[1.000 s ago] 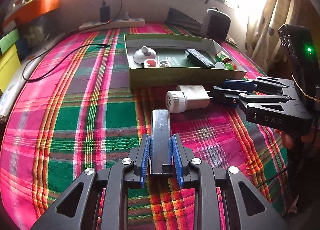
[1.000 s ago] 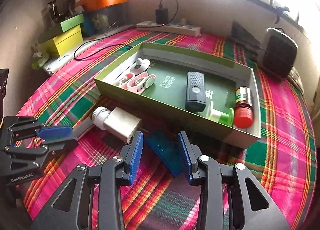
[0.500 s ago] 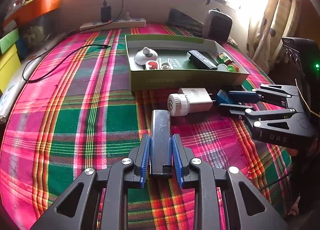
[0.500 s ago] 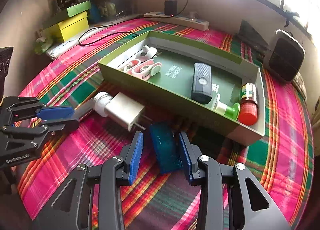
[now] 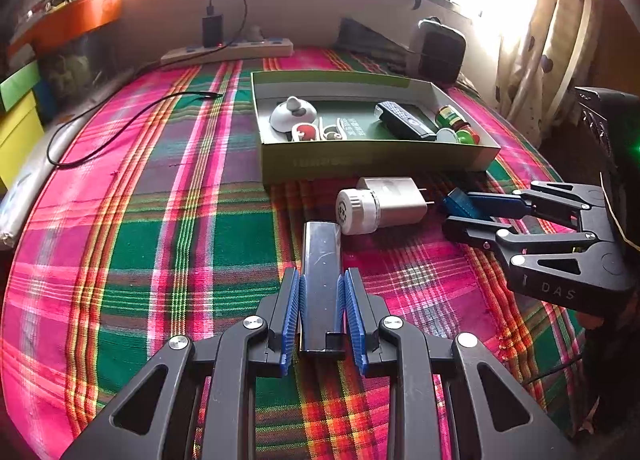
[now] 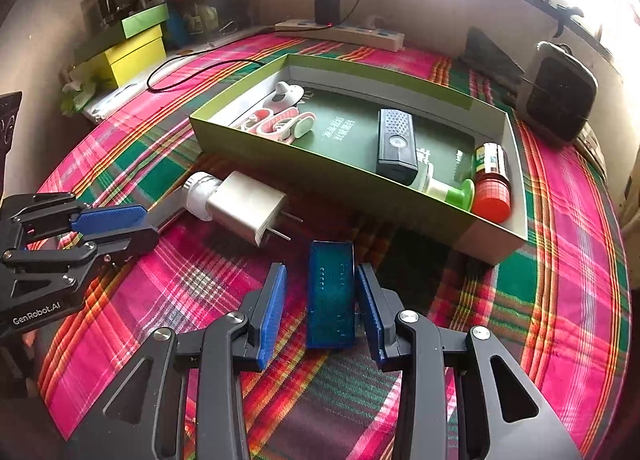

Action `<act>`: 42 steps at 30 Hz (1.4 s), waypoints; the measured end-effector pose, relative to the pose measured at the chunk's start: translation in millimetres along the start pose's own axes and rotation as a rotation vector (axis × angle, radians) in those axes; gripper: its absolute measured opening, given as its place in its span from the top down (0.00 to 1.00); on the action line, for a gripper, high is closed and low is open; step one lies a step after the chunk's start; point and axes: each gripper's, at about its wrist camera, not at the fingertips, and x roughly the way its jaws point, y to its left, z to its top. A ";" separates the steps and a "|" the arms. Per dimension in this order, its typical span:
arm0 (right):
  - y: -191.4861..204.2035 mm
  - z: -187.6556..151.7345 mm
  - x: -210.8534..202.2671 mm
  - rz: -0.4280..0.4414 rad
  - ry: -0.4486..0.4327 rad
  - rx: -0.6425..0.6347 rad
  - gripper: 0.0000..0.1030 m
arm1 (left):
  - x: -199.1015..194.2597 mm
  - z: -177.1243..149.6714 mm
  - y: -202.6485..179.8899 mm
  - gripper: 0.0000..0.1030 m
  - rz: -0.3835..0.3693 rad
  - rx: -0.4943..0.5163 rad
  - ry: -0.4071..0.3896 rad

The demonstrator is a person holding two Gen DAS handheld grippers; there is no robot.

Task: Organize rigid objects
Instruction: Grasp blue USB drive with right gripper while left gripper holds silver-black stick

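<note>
Right wrist view: right hand-held gripper (image 6: 322, 308), previously short of it, now straddles blue case (image 6: 331, 294) on the bed near green box (image 6: 320, 168), pads not yet closed; left hand-held gripper (image 5: 322, 312) still clamps dark bar (image 5: 321, 280).

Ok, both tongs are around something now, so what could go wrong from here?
1. The right tongs touch the blue case on one side only, with a gap on the other; closing may twist it.
2. The left tongs hold the dark bar near its rear end, so it may tip when lifted.
3. The bar's far end almost touches the white adapter and could nudge it.
</note>
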 end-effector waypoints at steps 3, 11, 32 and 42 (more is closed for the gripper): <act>0.0 -1.9 -1.4 -0.003 -0.006 0.004 0.73 | 0.1 0.3 -0.8 0.78 0.007 0.003 -0.001; -1.6 -5.6 -4.6 -0.003 -0.019 0.025 0.77 | 0.2 -0.4 -2.4 0.78 0.015 0.008 -0.002; -3.2 -7.9 -7.0 0.000 -0.026 0.042 0.77 | -0.9 0.0 -3.2 0.78 0.024 0.006 -0.003; -6.4 -9.7 -12.6 0.000 -0.033 0.064 0.78 | -7.7 -0.2 -2.9 0.78 0.021 0.000 -0.020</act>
